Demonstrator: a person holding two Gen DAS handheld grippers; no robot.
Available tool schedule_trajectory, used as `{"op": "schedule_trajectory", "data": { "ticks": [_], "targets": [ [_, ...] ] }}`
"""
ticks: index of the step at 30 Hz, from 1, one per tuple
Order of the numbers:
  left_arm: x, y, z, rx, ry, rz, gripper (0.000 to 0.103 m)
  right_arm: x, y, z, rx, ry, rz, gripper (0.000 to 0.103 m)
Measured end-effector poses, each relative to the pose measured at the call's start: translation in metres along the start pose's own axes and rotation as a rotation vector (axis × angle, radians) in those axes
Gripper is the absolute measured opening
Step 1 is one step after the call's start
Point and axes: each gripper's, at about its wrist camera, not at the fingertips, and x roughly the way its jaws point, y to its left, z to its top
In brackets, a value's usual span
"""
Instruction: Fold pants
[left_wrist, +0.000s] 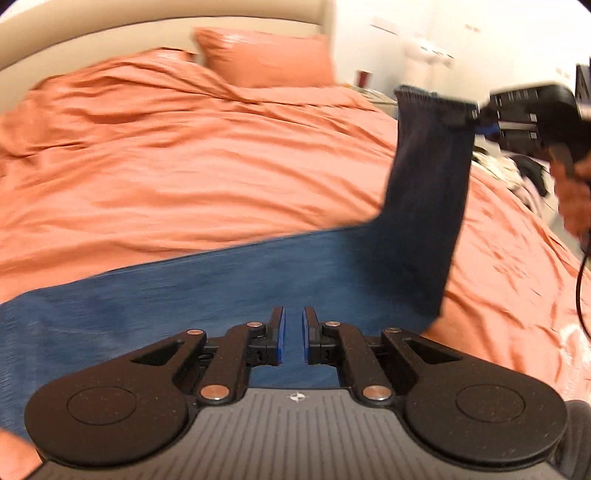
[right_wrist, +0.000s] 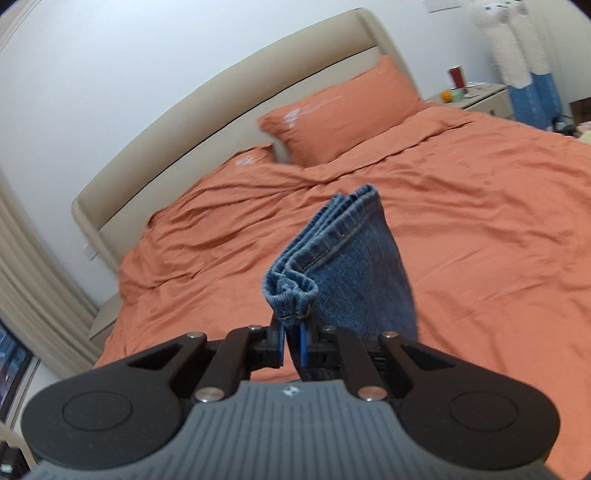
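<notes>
Blue denim pants (left_wrist: 207, 291) lie lengthwise across the orange bed cover (left_wrist: 184, 166). Their leg end (left_wrist: 428, 192) is lifted upright at the right. My right gripper (left_wrist: 469, 116) is shut on the stacked hems and holds them above the bed. In the right wrist view the hems (right_wrist: 332, 251) stick up from my right gripper (right_wrist: 293, 341). My left gripper (left_wrist: 293, 332) hovers just above the flat part of the pants, slightly open and empty.
Two orange pillows (right_wrist: 343, 110) lean on the beige headboard (right_wrist: 207, 107) at the far end. A nightstand (right_wrist: 476, 96) with small items stands beside the bed. Clothes lie on the floor at the right (left_wrist: 517, 170). A curtain (right_wrist: 33, 280) hangs at the left.
</notes>
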Motion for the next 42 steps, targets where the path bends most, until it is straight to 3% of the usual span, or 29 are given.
{"op": "schedule_trajectory", "data": {
  "ticks": [5, 11, 15, 17, 19, 21, 24, 27, 34, 35, 36, 37, 39, 40, 42],
  "targets": [
    [-0.023, 0.042, -0.018, -0.08, -0.004, 0.05, 0.011, 0.043, 0.053, -0.061, -0.059, 0.112, 0.054, 0.003],
    [-0.029, 0.083, -0.042, -0.19, 0.038, 0.046, 0.014, 0.107, 0.077, -0.187, -0.126, 0.378, 0.034, 0.003],
    [-0.025, 0.099, -0.051, -0.253, 0.064, 0.002, 0.031, 0.129, 0.075, -0.243, -0.19, 0.472, -0.029, 0.005],
    [-0.015, 0.105, -0.053, -0.293, 0.072, -0.038, 0.037, 0.13, 0.073, -0.25, -0.214, 0.471, -0.035, 0.006],
    [-0.004, 0.11, -0.055, -0.343, 0.081, -0.085, 0.045, 0.134, 0.074, -0.245, -0.215, 0.481, -0.025, 0.018],
    [0.009, 0.112, -0.054, -0.393, 0.086, -0.13, 0.048, 0.139, 0.075, -0.237, -0.189, 0.513, 0.018, 0.041],
    [0.036, 0.114, -0.049, -0.477, 0.081, -0.179, 0.054, 0.13, 0.075, -0.225, -0.176, 0.525, 0.046, 0.045],
    [0.069, 0.118, -0.043, -0.563, 0.088, -0.203, 0.054, 0.112, 0.065, -0.205, -0.197, 0.477, 0.037, 0.051],
    [0.139, 0.126, -0.037, -0.732, 0.087, -0.254, 0.053, 0.087, -0.006, -0.167, -0.227, 0.338, -0.138, 0.051],
    [0.146, 0.126, -0.037, -0.732, 0.095, -0.246, 0.052, 0.083, -0.017, -0.165, -0.219, 0.329, -0.154, 0.051],
    [0.152, 0.127, -0.037, -0.725, 0.106, -0.237, 0.043, 0.078, -0.028, -0.163, -0.211, 0.322, -0.169, 0.051],
    [0.155, 0.126, -0.038, -0.713, 0.112, -0.226, 0.026, 0.072, -0.039, -0.162, -0.205, 0.315, -0.18, 0.051],
    [0.155, 0.124, -0.036, -0.681, 0.109, -0.22, 0.02, 0.066, -0.056, -0.159, -0.202, 0.306, -0.193, 0.05],
    [0.151, 0.12, -0.033, -0.654, 0.087, -0.21, 0.011, 0.063, -0.064, -0.157, -0.207, 0.299, -0.199, 0.05],
    [0.132, 0.106, -0.021, -0.545, 0.002, -0.187, 0.007, 0.059, -0.076, -0.155, -0.224, 0.278, -0.223, 0.049]
  ]
}}
